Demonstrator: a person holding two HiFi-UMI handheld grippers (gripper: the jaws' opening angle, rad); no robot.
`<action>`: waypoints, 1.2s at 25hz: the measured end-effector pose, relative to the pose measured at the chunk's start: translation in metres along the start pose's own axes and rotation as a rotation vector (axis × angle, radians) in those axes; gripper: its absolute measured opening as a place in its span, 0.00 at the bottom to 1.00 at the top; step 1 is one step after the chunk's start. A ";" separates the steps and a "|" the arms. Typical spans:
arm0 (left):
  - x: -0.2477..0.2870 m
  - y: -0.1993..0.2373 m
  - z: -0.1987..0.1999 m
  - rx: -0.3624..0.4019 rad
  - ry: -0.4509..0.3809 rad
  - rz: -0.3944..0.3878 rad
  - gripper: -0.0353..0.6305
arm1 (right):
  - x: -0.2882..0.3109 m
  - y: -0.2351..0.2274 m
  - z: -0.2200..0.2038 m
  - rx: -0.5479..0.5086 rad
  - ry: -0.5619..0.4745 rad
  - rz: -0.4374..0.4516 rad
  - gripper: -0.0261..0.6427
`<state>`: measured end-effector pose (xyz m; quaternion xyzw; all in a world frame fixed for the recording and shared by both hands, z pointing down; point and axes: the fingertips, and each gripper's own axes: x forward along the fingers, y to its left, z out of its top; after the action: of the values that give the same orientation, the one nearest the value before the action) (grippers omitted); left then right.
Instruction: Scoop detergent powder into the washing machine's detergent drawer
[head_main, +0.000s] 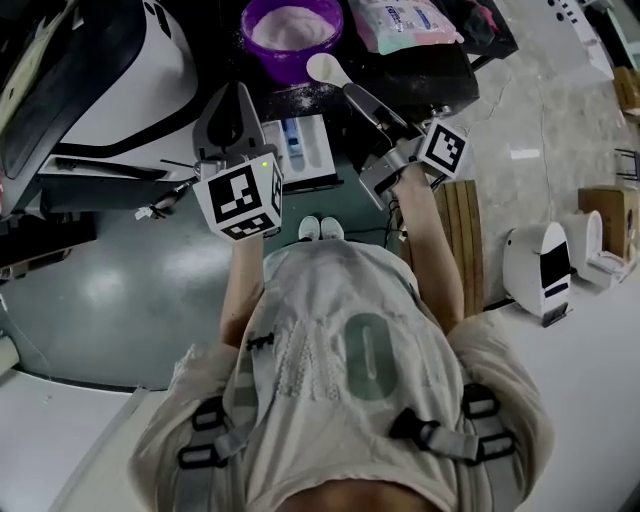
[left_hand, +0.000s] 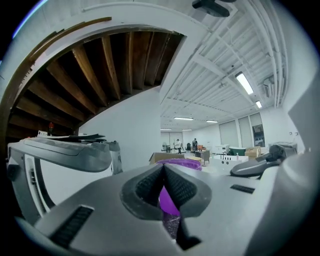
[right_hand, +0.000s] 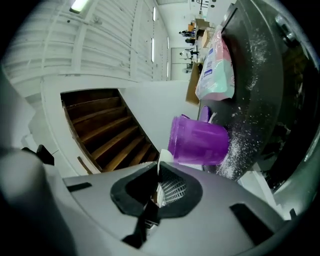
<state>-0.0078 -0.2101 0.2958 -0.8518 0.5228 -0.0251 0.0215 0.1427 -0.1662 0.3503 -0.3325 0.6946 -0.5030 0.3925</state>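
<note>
1. Lying heaped in the purple bowl (head_main: 285, 68), the detergent powder (head_main: 292, 28) stood on the dark surface (head_main: 430, 75) of the machine. Loose grains (right_hand: 235, 145) were scattered over that surface beside the bowl.
2. A white scoop (head_main: 328, 68) was just beside the bowl's rim. Its handle ran back to the right gripper (head_main: 352, 95).
3. The right gripper view showed the jaws clenched on the thin white scoop handle (right_hand: 159, 180), with the bowl close ahead.
4. The detergent drawer (head_main: 310, 150) stood pulled open below the bowl, between the two grippers, and showed a blue compartment.
5. The left gripper (head_main: 238, 95) was at the drawer's left side. Its own view showed the jaws pressed together with nothing held, and the bowl visible beyond them.
6. A detergent bag (head_main: 405, 22) lay on the surface to the right of the bowl.
</note>
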 end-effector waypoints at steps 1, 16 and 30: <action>-0.004 -0.003 -0.004 -0.008 0.004 -0.001 0.08 | -0.006 -0.002 -0.003 0.006 -0.007 -0.002 0.05; -0.043 -0.009 -0.034 -0.019 0.041 0.047 0.08 | -0.054 -0.019 -0.038 0.066 -0.053 -0.011 0.05; -0.057 0.006 -0.040 -0.011 0.070 0.107 0.08 | -0.038 -0.027 -0.057 -0.082 0.041 -0.102 0.05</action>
<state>-0.0417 -0.1621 0.3343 -0.8214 0.5681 -0.0509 -0.0004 0.1126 -0.1159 0.3946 -0.3727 0.7049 -0.5000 0.3380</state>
